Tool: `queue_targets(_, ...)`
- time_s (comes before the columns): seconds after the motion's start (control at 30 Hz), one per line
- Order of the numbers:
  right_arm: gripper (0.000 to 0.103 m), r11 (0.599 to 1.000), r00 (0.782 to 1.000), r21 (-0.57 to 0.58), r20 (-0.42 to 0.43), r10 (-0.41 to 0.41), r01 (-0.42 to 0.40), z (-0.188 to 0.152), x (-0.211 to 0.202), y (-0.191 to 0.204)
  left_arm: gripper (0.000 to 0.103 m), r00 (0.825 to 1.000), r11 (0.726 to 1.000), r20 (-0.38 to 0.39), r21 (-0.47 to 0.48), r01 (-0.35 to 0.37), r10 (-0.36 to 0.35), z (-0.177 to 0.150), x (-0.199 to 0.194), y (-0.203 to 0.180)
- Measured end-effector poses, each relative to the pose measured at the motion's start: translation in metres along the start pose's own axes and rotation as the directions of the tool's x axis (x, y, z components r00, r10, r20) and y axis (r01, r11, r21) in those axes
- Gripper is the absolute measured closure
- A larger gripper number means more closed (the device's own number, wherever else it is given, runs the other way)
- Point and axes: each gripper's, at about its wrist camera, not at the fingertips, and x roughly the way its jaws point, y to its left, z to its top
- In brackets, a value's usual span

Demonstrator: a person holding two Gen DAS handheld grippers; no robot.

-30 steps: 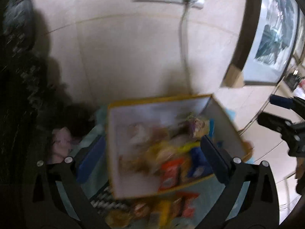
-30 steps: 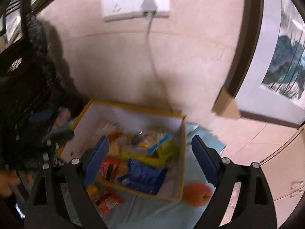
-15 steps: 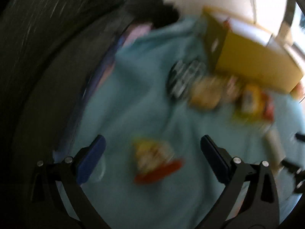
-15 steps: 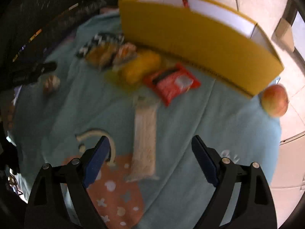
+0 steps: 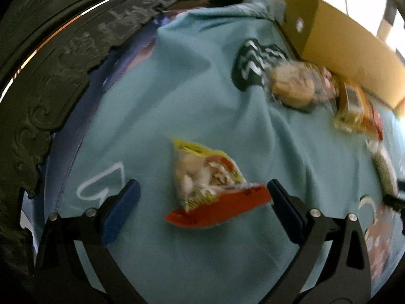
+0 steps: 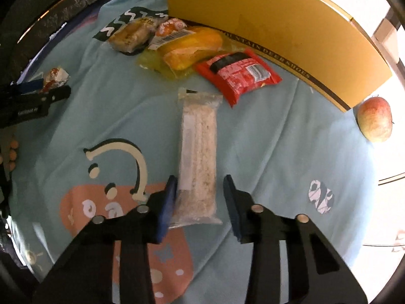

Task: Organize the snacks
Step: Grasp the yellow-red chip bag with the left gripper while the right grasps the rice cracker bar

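Note:
My left gripper hangs open over a yellow and red snack bag on the teal cloth; the bag lies between its blue pads, the right pad close to the red end. In the right wrist view my right gripper straddles the near end of a long clear oat bar pack. Its jaws are closing; the left pad touches the pack and a small gap shows at the right pad. The yellow box stands at the back of the cloth.
In front of the box lie a red packet, a yellow corn pack, a bread pack and a small orange-white packet. An apple sits by the box's right corner. Dark carved furniture borders the cloth's left.
Both grippers have dropped from above the box to the cloth. The right jaws have narrowed around the oat bar pack; the left jaws stay wide over the snack bag.

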Motion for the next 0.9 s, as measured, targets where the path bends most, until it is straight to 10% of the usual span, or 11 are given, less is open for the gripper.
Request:
queue_targets(0.1, 0.073, 1.0, 1.0, -0.005, 0.006, 0.02, -0.02, -0.003, -0.006, 0.002, 0.047, 0.995, 0.994, 0.022, -0.037, 0.101, -0.1, 0.002, -0.007, 0.006)
queue_targets(0.73, 0.075, 0.99, 0.995, 0.107, 0.058, 0.087, -0.093, -0.023, -0.049, -0.029, 0.048, 0.953, 0.928, 0.124, 0.294, 0.23, -0.275, -0.008, -0.078, -0.091)
queue_targets(0.9, 0.038, 0.999, 0.998, 0.024, 0.057, 0.021, -0.022, -0.017, -0.035, -0.008, 0.048, 0.961, 0.934, 0.067, 0.26, 0.244, -0.27, -0.017, -0.064, -0.087)
